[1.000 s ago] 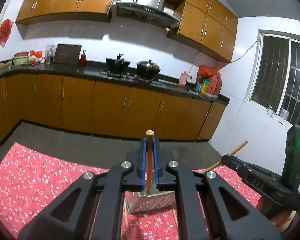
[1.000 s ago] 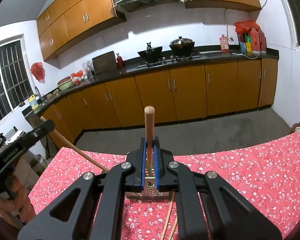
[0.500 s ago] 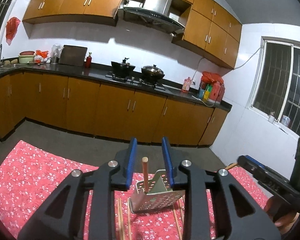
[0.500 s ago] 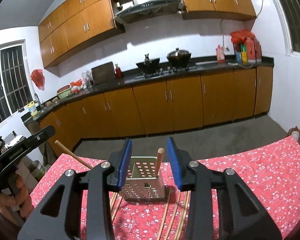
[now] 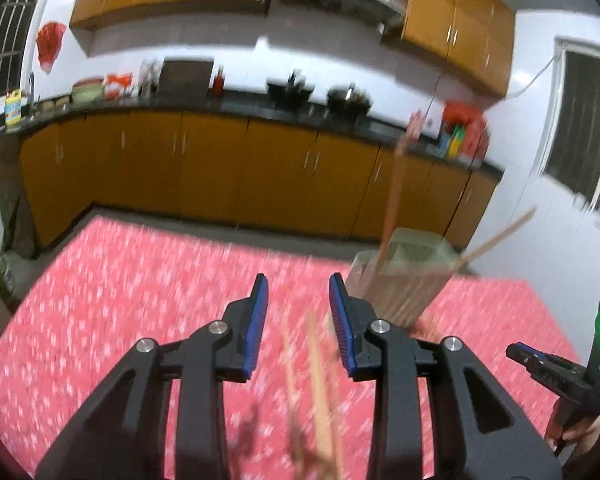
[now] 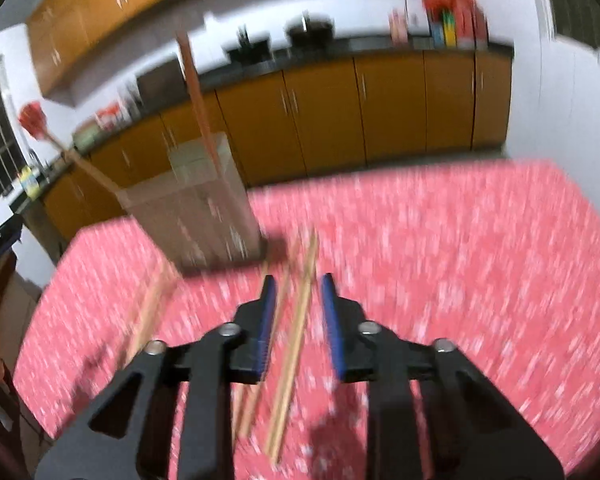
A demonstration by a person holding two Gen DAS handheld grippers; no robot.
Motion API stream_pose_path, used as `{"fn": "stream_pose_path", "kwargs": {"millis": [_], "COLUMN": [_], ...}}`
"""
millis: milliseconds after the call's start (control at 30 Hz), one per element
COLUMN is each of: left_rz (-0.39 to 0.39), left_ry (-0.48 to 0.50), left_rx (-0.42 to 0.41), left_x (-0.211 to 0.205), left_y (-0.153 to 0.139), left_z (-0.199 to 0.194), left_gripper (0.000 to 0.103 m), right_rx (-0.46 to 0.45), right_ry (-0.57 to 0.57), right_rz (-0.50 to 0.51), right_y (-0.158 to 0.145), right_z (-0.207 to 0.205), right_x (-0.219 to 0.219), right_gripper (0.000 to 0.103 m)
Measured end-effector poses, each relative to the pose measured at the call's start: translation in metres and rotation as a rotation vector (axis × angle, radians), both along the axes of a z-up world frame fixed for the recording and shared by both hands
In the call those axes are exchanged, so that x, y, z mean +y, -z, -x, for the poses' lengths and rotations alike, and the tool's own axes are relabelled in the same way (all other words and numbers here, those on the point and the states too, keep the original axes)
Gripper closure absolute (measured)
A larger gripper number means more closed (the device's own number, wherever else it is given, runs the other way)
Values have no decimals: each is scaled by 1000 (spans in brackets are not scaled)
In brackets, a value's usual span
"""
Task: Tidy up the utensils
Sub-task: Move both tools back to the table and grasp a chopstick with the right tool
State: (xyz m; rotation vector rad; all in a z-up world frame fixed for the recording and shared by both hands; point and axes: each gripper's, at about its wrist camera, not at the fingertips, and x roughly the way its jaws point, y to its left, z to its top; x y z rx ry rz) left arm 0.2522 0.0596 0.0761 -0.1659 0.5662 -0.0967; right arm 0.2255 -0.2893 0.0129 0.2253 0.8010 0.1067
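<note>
Both views are motion-blurred. A perforated metal holder [image 5: 400,280] [image 6: 196,216] stands on the red floral cloth with two wooden chopsticks in it, one nearly upright [image 5: 396,184] [image 6: 196,92] and one leaning outward [image 5: 500,236] [image 6: 88,168]. My left gripper [image 5: 298,292] hangs low over the cloth, left of the holder, with its jaws opening. Loose chopsticks [image 5: 316,380] lie on the cloth beneath the gap, untouched. My right gripper [image 6: 299,292] is right of the holder with its jaws closing. One loose chopstick [image 6: 296,332] lies between the pads, which do not press on it.
The red floral cloth [image 5: 140,300] covers the table, whose far edge faces the floor and orange cabinets [image 5: 220,168]. More chopsticks [image 6: 152,308] lie left of my right gripper. The right gripper [image 5: 548,364] shows at the left wrist view's right edge.
Both grippers let go of the chopsticks they held over the holder; those now stand in it. Both have dropped toward the cloth and moved off to either side of the holder.
</note>
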Motion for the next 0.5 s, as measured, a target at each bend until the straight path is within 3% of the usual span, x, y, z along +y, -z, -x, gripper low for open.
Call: {"fn": "stream_pose_path", "kwargs": {"millis": [167,500], "left_rz": [-37,-62], "left_ry": [10,33], "left_rx": [126,228], "left_x": [-4,-12], "left_y": [49,92], "left_z": [4,6], "left_gripper": [71,71], "right_rx": [100,138], "right_ry": [-28,-45], "right_rz": [-4,34], "right_y": [45,69], "right_z": [0,0], "right_x": [11,29], "right_gripper": [87,89]}}
